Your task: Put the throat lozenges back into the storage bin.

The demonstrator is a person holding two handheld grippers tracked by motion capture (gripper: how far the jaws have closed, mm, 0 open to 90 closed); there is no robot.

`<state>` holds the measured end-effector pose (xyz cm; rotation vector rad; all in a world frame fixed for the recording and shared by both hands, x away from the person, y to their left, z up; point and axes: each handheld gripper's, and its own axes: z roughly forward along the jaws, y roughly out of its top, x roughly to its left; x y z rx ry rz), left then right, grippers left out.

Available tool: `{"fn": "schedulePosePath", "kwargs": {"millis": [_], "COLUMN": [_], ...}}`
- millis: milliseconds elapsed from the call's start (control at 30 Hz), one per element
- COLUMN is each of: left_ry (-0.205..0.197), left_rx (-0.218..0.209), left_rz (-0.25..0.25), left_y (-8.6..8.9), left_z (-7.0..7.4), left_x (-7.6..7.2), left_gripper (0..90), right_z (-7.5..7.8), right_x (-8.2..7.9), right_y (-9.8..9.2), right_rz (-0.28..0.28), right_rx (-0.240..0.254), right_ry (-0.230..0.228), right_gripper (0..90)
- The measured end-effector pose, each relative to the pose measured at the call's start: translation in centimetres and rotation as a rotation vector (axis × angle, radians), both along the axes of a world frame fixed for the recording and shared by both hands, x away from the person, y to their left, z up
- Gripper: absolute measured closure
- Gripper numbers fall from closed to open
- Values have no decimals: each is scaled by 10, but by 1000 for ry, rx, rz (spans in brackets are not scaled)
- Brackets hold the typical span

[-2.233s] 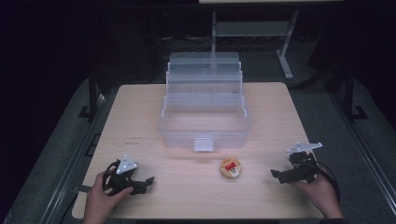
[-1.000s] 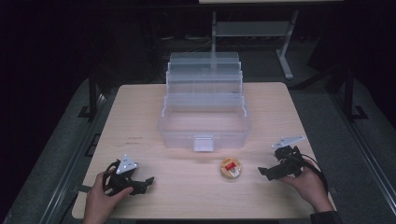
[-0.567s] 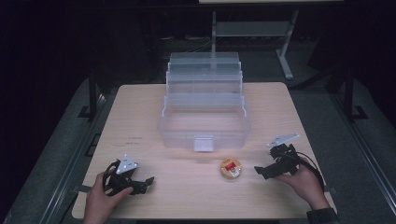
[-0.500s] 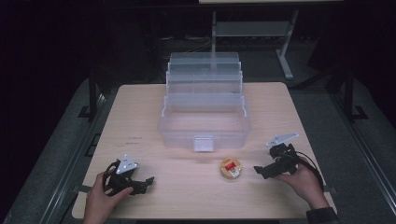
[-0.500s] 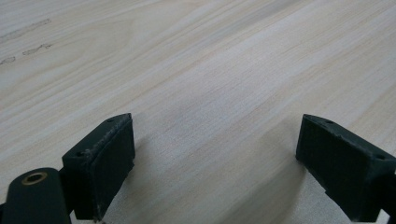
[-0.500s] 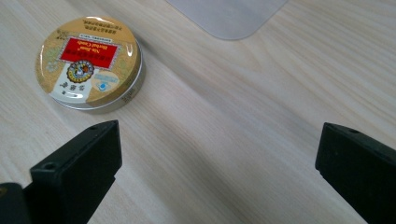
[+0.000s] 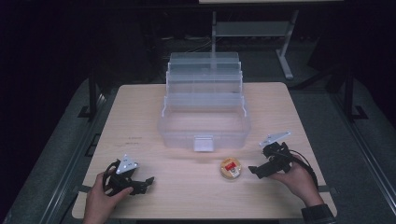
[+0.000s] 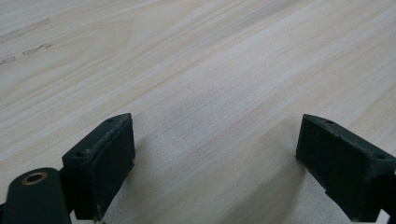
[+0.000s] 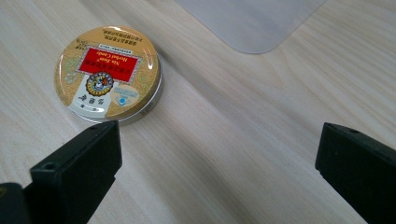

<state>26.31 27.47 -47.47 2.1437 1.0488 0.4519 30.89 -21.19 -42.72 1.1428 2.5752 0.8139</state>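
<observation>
Black grippers (image 7: 254, 169) with grey triangular plates, trailing black cables; dark right cuff (image 7: 317, 213)

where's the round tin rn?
High view: the round tin lies flat on the table, near edge, right of centre, just in front of the clear tiered box, with the right tongs beside it.

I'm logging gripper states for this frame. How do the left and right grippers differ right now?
The left gripper faces bare table, while the right gripper points at a round tin just ahead of one jaw, apart from it. The left gripper sits at the table's near left corner, the right gripper at the near right, closer to the clear tiered box. Both are open, holding nothing.
</observation>
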Motion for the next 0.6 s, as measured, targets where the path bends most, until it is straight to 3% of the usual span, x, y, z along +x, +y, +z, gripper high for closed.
{"fn": "schedulePosePath", "kwargs": {"millis": [600], "left_ry": [0], "left_rx": [0], "left_rz": [0], "left_y": [0], "left_z": [0], "left_x": [0], "left_gripper": [108], "right_z": [6], "right_x": [6], "right_y": [21], "right_rz": [57], "right_rx": [-12], "right_ry": [-2], "right_gripper": [1]}}
